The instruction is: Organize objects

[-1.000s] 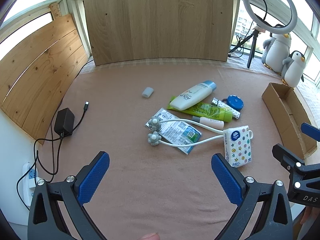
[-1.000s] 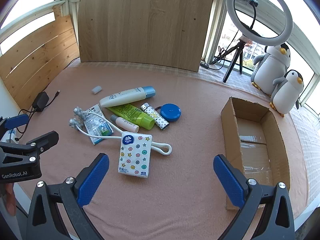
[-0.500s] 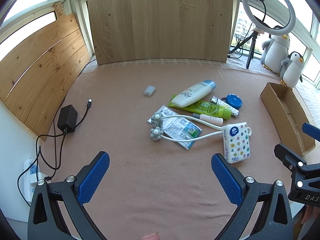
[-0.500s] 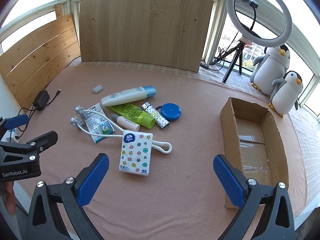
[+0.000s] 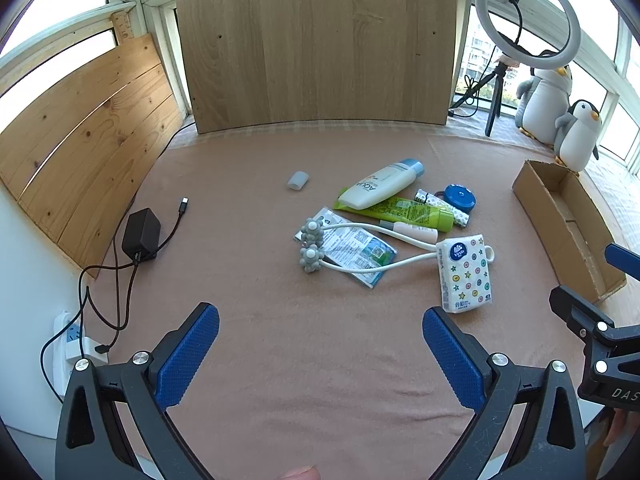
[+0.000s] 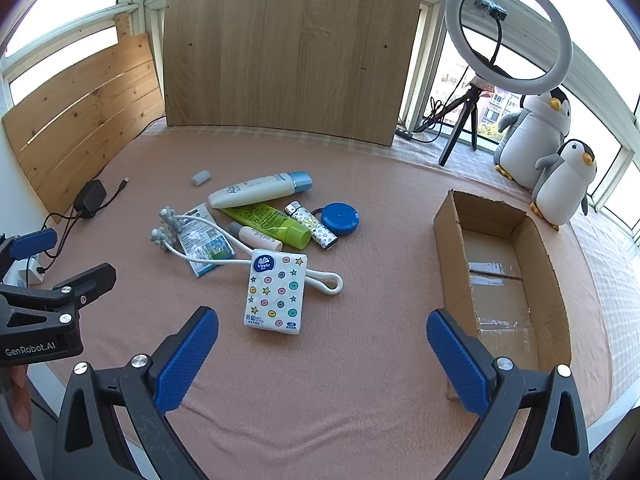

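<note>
Starting the sort: both claws spread wide, holding nothing.
Next move, likely: right claw (image 6: 322, 350) descends on tissue pack (image 6: 277, 293), bound for cardboard box (image 6: 452, 256).

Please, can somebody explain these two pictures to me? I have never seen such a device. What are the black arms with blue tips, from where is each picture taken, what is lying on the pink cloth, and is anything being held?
A person holds two hand grippers. Each carries a camera looking along its fingers, so the blue pads at the bottom belong to the left gripper in one picture and the right gripper in the other. Both are open and hold nothing.

On the cloth lie a tissue pack, a white bottle, a green tube, a white massager, a lighter and a blue round case. The cardboard box on the right appears empty.
</note>
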The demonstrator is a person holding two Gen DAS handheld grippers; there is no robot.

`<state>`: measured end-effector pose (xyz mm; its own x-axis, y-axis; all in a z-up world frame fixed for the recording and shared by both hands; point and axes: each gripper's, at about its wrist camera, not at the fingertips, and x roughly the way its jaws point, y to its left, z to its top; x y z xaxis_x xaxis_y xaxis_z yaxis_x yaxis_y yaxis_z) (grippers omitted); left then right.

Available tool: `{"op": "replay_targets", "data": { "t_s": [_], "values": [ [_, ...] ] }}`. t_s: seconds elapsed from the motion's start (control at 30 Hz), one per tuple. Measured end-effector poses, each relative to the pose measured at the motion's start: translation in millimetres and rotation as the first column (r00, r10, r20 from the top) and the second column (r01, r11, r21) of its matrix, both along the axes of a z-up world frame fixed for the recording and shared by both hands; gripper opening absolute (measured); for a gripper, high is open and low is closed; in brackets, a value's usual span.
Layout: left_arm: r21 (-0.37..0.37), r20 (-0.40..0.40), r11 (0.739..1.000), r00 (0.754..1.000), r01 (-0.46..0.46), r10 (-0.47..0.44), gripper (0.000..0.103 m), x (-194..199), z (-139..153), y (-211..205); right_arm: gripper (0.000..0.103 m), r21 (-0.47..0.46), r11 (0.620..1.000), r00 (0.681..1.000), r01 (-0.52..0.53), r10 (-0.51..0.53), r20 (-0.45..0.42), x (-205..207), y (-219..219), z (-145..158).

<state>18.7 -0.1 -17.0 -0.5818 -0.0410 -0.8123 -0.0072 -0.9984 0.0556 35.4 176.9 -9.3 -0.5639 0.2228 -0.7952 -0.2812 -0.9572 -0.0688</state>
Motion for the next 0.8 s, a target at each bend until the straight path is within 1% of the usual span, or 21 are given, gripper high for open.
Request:
{"op": "replay_targets", "data": {
  "t_s": [0.27,0.4,0.47,0.57,0.63,0.67,0.73,0.77,0.8],
  "values": [
    [0.001,-0.001,1.000,1.000,0.000,0.000,0.103,3,-2,-2,0.103,0.012,1.000,1.000,-0.002,0.002,0.004,6,-1,-2],
    [0.027,-0.001,1.000,1.000,-0.012,0.012,0.103,1,-6,-10,0.103,0.013,1.000,1.000,-0.009,0.009,0.006,4,-2,-4],
    [0.046,-0.008,0.999,1.000,-0.016,0.016,0.103,-1,-9,-16,0.103,0.030,0.999,1.000,-0.029,0.029,-0.002,3,-3,-7],
    [0.073,-0.032,0.997,0.999,-0.017,0.020,0.103,-2,-15,-29,0.103,0.066,0.994,0.996,-0.084,0.085,-0.002,-3,-3,-21],
    [0.111,-0.027,0.994,0.999,-0.021,0.024,0.103,-5,-21,-40,0.103,0.076,0.989,0.992,-0.129,0.130,0.000,-10,0,-31],
    [0.117,-0.018,0.993,0.999,-0.036,0.038,0.103,-8,-24,-44,0.103,0.074,0.984,0.987,-0.161,0.163,-0.010,-13,0,-35],
    [0.095,0.000,0.993,0.997,-0.071,0.072,0.103,-12,-30,-51,0.103,0.102,0.964,0.968,-0.245,0.249,-0.031,-21,-4,-40],
    [0.084,0.012,0.993,0.997,-0.083,0.082,0.103,-15,-34,-54,0.103,0.112,0.952,0.957,-0.285,0.289,-0.017,-26,-6,-45],
    [0.080,0.024,0.993,0.996,-0.088,0.087,0.103,-18,-37,-56,0.103,0.113,0.944,0.950,-0.311,0.311,0.016,-32,-8,-51]
  ]
}}
